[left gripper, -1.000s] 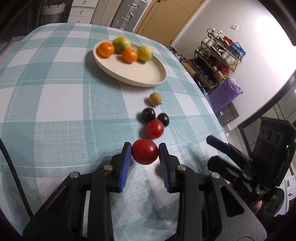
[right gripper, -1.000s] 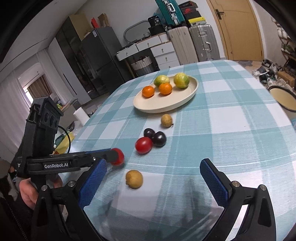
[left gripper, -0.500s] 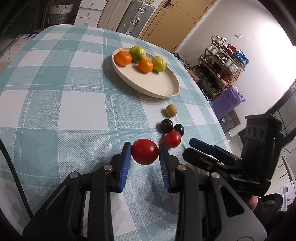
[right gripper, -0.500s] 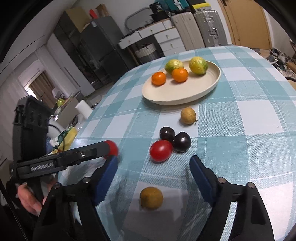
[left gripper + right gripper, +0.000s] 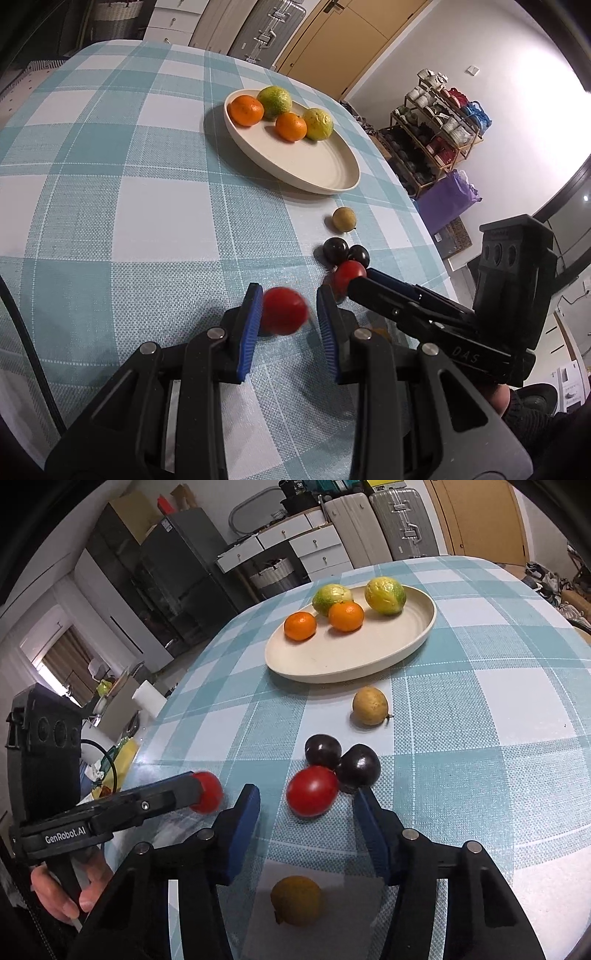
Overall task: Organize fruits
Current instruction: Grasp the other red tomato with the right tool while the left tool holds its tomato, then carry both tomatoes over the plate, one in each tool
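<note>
My left gripper (image 5: 290,310) has a red tomato (image 5: 283,311) between its jaws; the tomato is blurred and there is a gap on its right side. It also shows in the right wrist view (image 5: 207,792). My right gripper (image 5: 306,805) is open around a second red tomato (image 5: 312,791), beside two dark plums (image 5: 322,750) (image 5: 357,768). A brown fruit (image 5: 370,705) lies nearer the cream plate (image 5: 369,653), which holds two oranges (image 5: 300,625) and two green-yellow citrus (image 5: 385,594). Another brown fruit (image 5: 295,900) lies under the right gripper.
The table (image 5: 110,192) has a teal-and-white checked cloth. Its right edge (image 5: 424,221) drops off to a shelf rack (image 5: 439,122) and a purple bag. Suitcases and drawers stand beyond the far edge.
The left jaws have widened and the tomato between them has come loose and blurred. The right gripper has moved forward, its jaws now straddling the second tomato.
</note>
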Action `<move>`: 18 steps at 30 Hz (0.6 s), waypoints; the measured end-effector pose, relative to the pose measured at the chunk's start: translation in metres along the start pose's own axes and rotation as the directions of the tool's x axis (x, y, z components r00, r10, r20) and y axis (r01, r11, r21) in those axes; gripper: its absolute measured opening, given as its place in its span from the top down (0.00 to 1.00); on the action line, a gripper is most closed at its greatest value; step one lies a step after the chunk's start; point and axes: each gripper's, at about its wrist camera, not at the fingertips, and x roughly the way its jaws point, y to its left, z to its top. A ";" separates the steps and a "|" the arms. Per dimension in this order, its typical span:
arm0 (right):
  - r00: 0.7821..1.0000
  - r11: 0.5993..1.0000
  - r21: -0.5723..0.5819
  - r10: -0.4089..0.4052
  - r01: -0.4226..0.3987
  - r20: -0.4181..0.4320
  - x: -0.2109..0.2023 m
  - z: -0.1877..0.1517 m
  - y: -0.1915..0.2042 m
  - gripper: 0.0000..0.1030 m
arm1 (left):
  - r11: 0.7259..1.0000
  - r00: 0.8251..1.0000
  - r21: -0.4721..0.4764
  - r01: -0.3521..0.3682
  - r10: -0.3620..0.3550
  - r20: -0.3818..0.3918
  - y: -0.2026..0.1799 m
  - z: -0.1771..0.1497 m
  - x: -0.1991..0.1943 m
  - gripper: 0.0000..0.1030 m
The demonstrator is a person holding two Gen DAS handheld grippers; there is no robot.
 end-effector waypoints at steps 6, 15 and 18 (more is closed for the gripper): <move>1.000 1.000 -0.012 -0.015 0.015 0.008 0.001 0.002 0.004 0.56 | 1.000 1.000 0.002 0.003 -0.003 -0.003 -0.001 -0.001 0.001 0.74; 0.999 0.999 -0.029 -0.030 0.031 0.017 0.002 -0.001 0.003 0.74 | 1.000 1.000 0.012 0.001 -0.001 -0.010 -0.009 -0.003 0.004 0.74; 1.000 1.000 -0.026 -0.012 0.013 0.022 0.002 -0.002 0.001 0.74 | 1.000 1.000 0.016 -0.002 0.003 -0.010 -0.012 -0.002 0.004 0.74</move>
